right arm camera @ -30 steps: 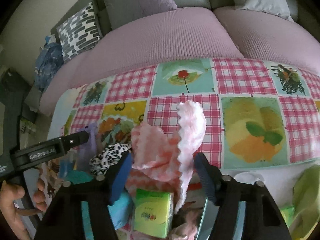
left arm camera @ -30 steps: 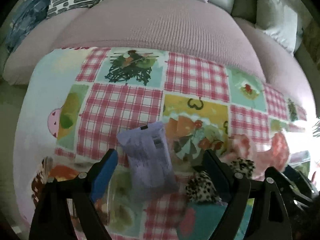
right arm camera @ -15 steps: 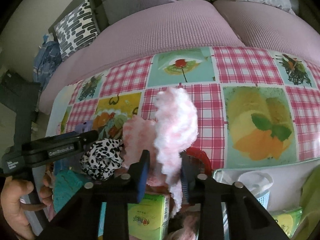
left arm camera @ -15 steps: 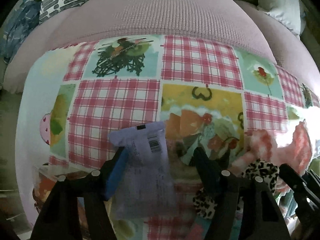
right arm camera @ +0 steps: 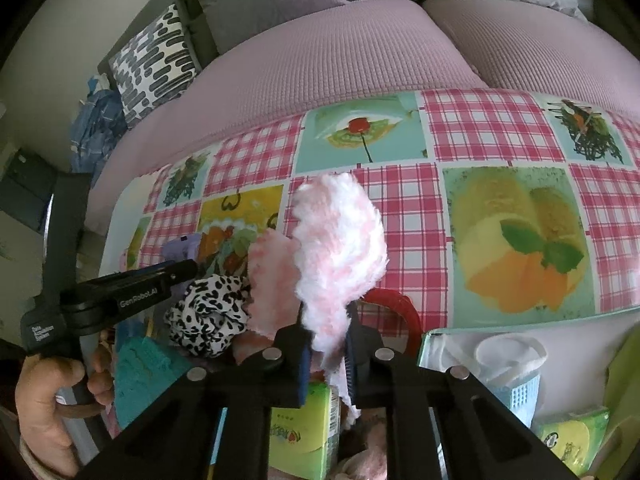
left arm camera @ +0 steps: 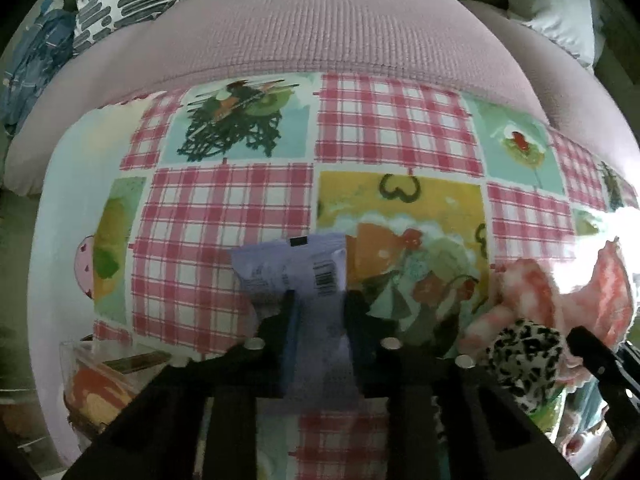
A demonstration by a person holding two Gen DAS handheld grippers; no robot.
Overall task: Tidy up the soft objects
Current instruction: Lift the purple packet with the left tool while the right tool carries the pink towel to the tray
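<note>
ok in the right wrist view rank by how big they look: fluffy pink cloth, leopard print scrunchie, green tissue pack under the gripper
1. fluffy pink cloth, though nearness to the camera inflates it
2. and 3. leopard print scrunchie and green tissue pack: alike, and the pack is partly hidden, so unranked

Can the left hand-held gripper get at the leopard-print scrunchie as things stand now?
Probably not yet. The left hand-held gripper is closing on a purple packet, so its jaws are taken. The leopard-print scrunchie lies uncovered just beside it, so it could be reached once the packet is put down.
</note>
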